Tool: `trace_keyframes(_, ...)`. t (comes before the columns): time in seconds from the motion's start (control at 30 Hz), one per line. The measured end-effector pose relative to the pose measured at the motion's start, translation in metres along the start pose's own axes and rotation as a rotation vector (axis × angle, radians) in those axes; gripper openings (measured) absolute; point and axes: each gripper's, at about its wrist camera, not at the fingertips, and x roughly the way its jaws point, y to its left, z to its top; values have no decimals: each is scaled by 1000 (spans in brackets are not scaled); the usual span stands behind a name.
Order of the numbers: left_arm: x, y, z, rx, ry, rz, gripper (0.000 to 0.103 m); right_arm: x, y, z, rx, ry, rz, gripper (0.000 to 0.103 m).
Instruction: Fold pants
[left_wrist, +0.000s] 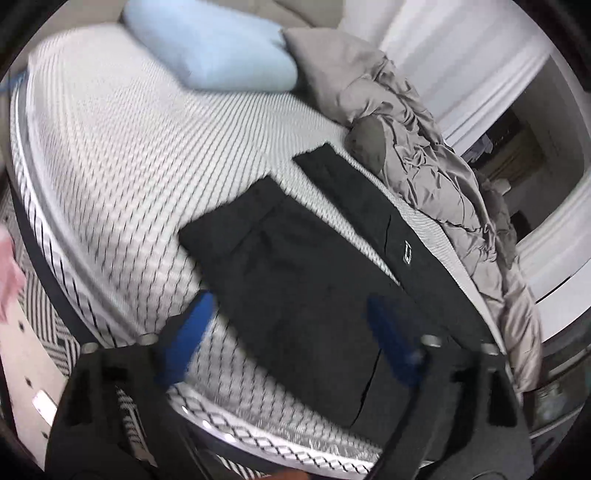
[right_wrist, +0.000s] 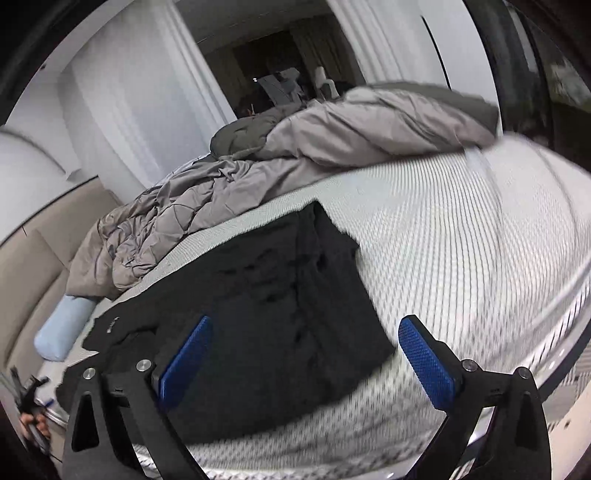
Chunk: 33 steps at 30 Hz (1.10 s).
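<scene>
Black pants (left_wrist: 314, 273) lie flat on the striped mattress (left_wrist: 122, 158), partly folded, with one leg (left_wrist: 369, 199) stretching toward the grey duvet. My left gripper (left_wrist: 291, 332) is open and empty, hovering over the near end of the pants by the mattress edge. In the right wrist view the pants (right_wrist: 273, 317) lie ahead on the mattress (right_wrist: 461, 240). My right gripper (right_wrist: 306, 350) is open and empty above the pants' near edge. The left gripper (right_wrist: 33, 391), held in a hand, shows at the far left of that view.
A light blue pillow (left_wrist: 210, 44) lies at the head of the bed. A crumpled grey duvet (left_wrist: 436, 155) runs along the far side, also in the right wrist view (right_wrist: 295, 144). A patterned rug (left_wrist: 48, 332) covers the floor beside the bed. White curtains (right_wrist: 129, 92) hang behind.
</scene>
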Motion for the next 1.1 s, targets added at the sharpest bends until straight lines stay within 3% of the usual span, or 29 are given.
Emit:
trace_keyframes(0.07, 7, 7, -4, -7, 20, -36, 75, -6, -8, -14, 27, 4, 12, 102)
trace_keyframes(0.13, 20, 12, -5, -18, 62, -45, 62, -4, -12, -22, 46, 26, 16, 102)
trace_keyframes(0.2, 32, 13, -4, -17, 82, -71, 59, -2, -13, -27, 58, 33, 19, 102)
trace_keyframes(0.27, 44, 13, 0, -8, 73, -41, 38, 0, -13, -32, 65, 35, 31, 102)
trace_keyframes(0.3, 49, 14, 2, -9, 65, 4, 15, 1, -12, -33, 62, 38, 31, 102)
trace_keyframes(0.33, 50, 16, 5, -5, 31, 39, 3, 3, -12, -34, 60, 42, 28, 102)
trace_keyframes(0.43, 43, 25, 9, -21, -28, 40, 3, 8, -14, -33, 77, 56, 12, 99)
trace_keyframes(0.53, 45, 27, 8, -6, -16, 57, 3, 6, -28, -39, 122, 73, -15, 96)
trace_keyframes(0.73, 52, 28, 9, -29, -10, 54, 3, 35, -55, -50, 273, 128, 89, 78)
trace_keyframes(0.8, 49, 28, 10, -34, -13, 48, 3, 47, -57, -47, 306, 128, 87, 59)
trace_keyframes(0.87, 39, 30, 8, -32, -29, 37, 2, 51, -55, -41, 321, 118, 67, 26)
trace_keyframes(0.9, 33, 29, 8, -25, -45, 34, 2, 49, -54, -38, 312, 111, 58, 17)
trace_keyframes(1.03, 28, 27, 7, -3, -47, 40, 2, 24, -58, -39, 295, 43, 30, 13)
trace_keyframes(1.1, 38, 31, 5, -18, -14, 53, 2, 28, -69, -46, 329, 86, 38, 13)
